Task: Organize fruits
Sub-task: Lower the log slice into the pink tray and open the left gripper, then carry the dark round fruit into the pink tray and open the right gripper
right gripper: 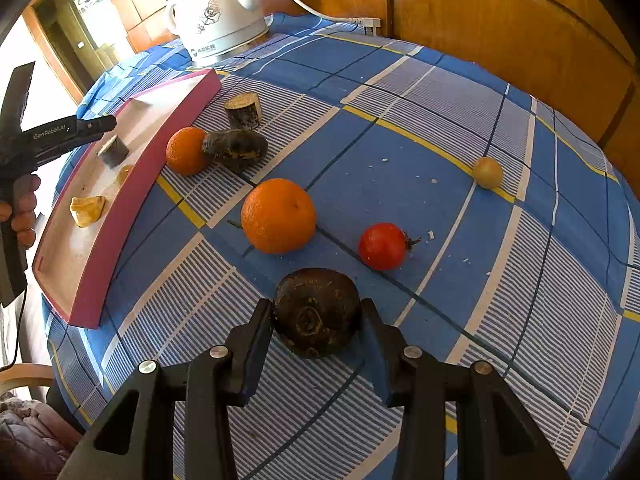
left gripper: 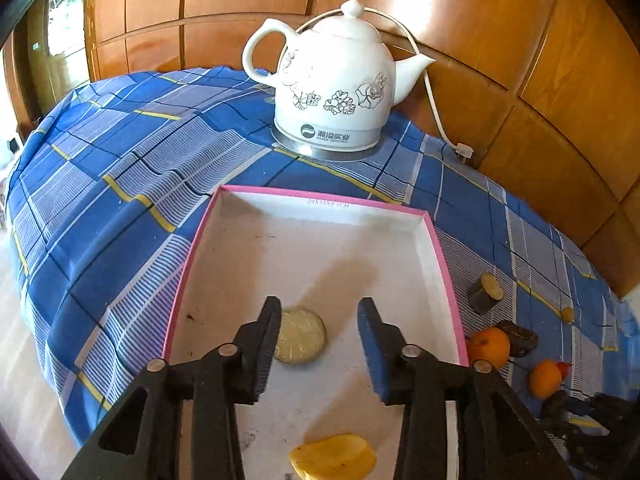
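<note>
Dark fruit [right gripper: 316,312] upright, stem scar facing camera, between right claw [right gripper: 318,312] pads.

A glossy white ceramic kettle [left gripper: 332,88] on a shiny metal base stands on the matt blue checked cotton tablecloth [right gripper: 440,128], beside a pink-walled matt cardboard tray [left gripper: 436,240], before varnished, smooth orange wood panelling [left gripper: 520,40].

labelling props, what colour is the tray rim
Pink rim with a white inside; the left wrist view shows it best.
</note>
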`<state>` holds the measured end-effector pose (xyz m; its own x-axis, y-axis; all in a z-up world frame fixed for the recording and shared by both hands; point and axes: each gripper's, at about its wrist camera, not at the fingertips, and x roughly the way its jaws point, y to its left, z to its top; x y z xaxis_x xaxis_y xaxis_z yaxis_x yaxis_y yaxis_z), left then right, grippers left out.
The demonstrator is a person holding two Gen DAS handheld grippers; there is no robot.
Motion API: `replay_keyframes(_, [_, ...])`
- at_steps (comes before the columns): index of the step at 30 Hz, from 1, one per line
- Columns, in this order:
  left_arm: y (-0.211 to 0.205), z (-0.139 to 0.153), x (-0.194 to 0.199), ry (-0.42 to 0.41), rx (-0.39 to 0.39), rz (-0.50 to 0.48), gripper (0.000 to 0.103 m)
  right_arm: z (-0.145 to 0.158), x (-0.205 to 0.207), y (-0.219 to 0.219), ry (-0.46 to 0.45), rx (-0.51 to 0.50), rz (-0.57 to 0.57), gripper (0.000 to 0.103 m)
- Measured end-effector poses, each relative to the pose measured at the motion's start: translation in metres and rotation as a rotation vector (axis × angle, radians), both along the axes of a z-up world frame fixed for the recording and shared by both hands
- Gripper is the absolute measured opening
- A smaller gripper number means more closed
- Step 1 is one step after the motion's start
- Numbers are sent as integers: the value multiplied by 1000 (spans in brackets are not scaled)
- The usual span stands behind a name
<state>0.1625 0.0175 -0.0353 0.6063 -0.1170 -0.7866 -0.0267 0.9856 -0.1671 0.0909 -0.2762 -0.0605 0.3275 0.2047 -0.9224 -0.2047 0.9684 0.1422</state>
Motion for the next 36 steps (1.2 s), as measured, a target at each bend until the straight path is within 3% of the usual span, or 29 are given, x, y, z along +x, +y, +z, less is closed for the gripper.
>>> replay_keyframes(2, [-1, 3, -7, -19, 43, 17, 53, -1, 0, 0, 9, 6, 3, 44])
replay_keyframes(4, [-4, 8, -17, -50, 75, 21, 55, -1, -1, 3, 5, -15, 16, 43])
replay_keyframes(8, [-8, 18, -43, -95, 100, 55, 82, -1, -1, 4, 4, -20, 15, 43])
replay_keyframes(11, [-14, 25, -60, -134, 129, 63, 97, -1, -1, 4, 0, -25, 15, 43])
replay_keyframes(14, [-21, 28, -77, -168, 158, 54, 103, -2, -1, 4, 0, -21, 12, 43])
replay_keyframes(19, [-27, 32, -96, -193, 198, 57, 103, -3, -1, 3, 0, -17, 8, 43])
replay_keyframes(28, [-27, 37, -115, -237, 202, 99, 103, -3, -2, 5, -11, -29, 12, 43])
replay_keyframes(36, [-26, 34, -119, -225, 195, 125, 103, -3, -5, 6, -27, -39, 19, 43])
